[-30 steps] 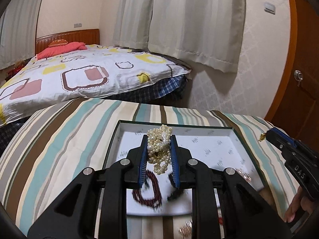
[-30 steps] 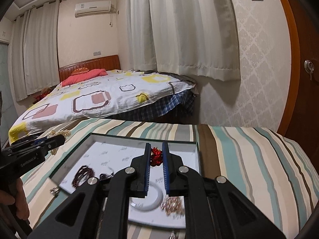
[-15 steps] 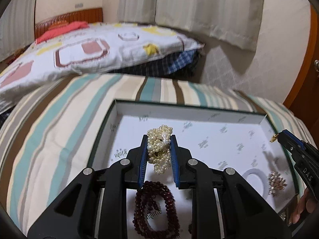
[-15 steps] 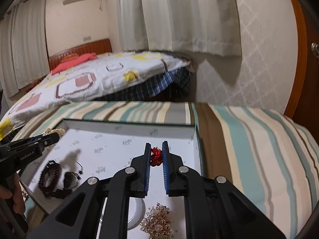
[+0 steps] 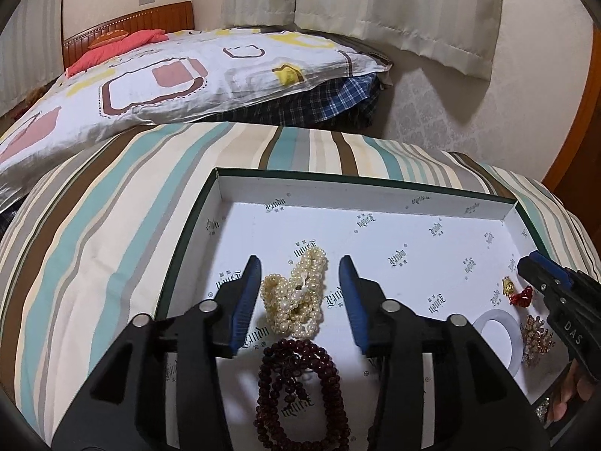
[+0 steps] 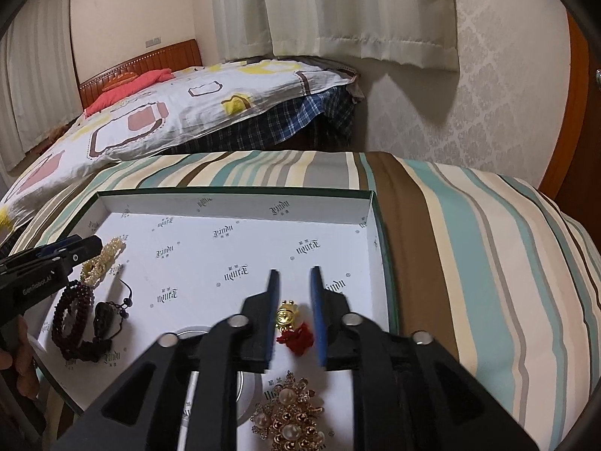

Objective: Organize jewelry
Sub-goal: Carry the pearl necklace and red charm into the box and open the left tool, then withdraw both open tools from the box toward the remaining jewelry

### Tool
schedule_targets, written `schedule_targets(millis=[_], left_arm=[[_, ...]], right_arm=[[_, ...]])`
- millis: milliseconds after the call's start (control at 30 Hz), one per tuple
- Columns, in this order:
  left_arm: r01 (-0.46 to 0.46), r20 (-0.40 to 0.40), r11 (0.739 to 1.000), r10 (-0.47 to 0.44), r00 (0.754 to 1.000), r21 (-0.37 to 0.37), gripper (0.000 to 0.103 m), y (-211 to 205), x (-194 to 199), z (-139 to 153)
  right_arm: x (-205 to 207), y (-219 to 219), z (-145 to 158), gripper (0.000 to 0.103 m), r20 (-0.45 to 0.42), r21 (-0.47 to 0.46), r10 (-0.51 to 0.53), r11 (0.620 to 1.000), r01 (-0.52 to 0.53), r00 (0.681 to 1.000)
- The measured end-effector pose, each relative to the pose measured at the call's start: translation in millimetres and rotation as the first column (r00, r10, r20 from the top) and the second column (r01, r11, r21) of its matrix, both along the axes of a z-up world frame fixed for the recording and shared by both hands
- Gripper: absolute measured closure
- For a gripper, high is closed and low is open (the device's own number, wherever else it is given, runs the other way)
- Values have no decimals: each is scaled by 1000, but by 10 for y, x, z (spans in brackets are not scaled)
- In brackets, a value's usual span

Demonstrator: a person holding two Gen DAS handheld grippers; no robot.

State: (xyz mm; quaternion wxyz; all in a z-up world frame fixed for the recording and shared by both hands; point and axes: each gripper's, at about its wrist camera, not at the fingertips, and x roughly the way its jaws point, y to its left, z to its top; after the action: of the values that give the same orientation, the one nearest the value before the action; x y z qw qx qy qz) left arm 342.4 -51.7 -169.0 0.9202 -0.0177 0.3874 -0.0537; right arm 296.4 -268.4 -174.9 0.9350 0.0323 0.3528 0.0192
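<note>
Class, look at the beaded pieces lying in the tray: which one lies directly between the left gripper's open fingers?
The cream pearl strand, bunched between the left gripper; the dark red bead bracelet lies nearer the camera.

Pearls (image 5: 295,297) lie in tray (image 5: 360,186), behind beads (image 5: 300,394).

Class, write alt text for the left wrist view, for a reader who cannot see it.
The open left gripper straddles a pearl strand lying in a shallow white box on a striped cloth. Dark red beads lie nearer the camera. At right, the right gripper hovers by a small gold and red charm, a white ring and a brooch.
</note>
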Motion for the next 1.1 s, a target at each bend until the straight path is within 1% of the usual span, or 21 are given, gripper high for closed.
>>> schedule_targets(millis=[33, 167, 267, 300, 367, 633, 867, 1100], left_arm=[[-2, 3, 1000, 2, 1000, -2, 55, 0, -6, 9], [-7, 24, 1000, 7, 1000, -14, 53, 20, -56, 62], [-14, 58, 1000, 15, 998, -20, 50, 39, -143, 150], [-15, 73, 1000, 16, 997, -22, 49, 40, -186, 198], [-20, 105, 999, 22, 994, -25, 48, 43, -279, 289], [-16, 195, 999, 23, 981, -36, 46, 29, -681, 584], [-20, 232, 998, 34, 972, -66, 45, 63, -1105, 672], [-23, 222, 998, 35, 974, -56, 45, 99, -1425, 582]], right_arm=[[-5, -3, 5, 79, 2, 0, 1, 1000, -1, 1000], [-62, 0, 58, 79, 22, 3, 4, 1000, -4, 1000], [-149, -7, 153, 77, 52, 5, 2, 1000, -3, 999], [-180, -15, 190, 74, 62, 7, 0, 1000, -1, 998], [-263, -30, 264, 71, 86, 14, -7, 1000, 6, 996], [-688, -96, 485, 70, 155, 4, -34, 999, 34, 987], [-1038, -135, 474, 70, 155, 15, -63, 998, 62, 986], [-1297, -61, 340, 70, 132, 11, -62, 998, 61, 989]])
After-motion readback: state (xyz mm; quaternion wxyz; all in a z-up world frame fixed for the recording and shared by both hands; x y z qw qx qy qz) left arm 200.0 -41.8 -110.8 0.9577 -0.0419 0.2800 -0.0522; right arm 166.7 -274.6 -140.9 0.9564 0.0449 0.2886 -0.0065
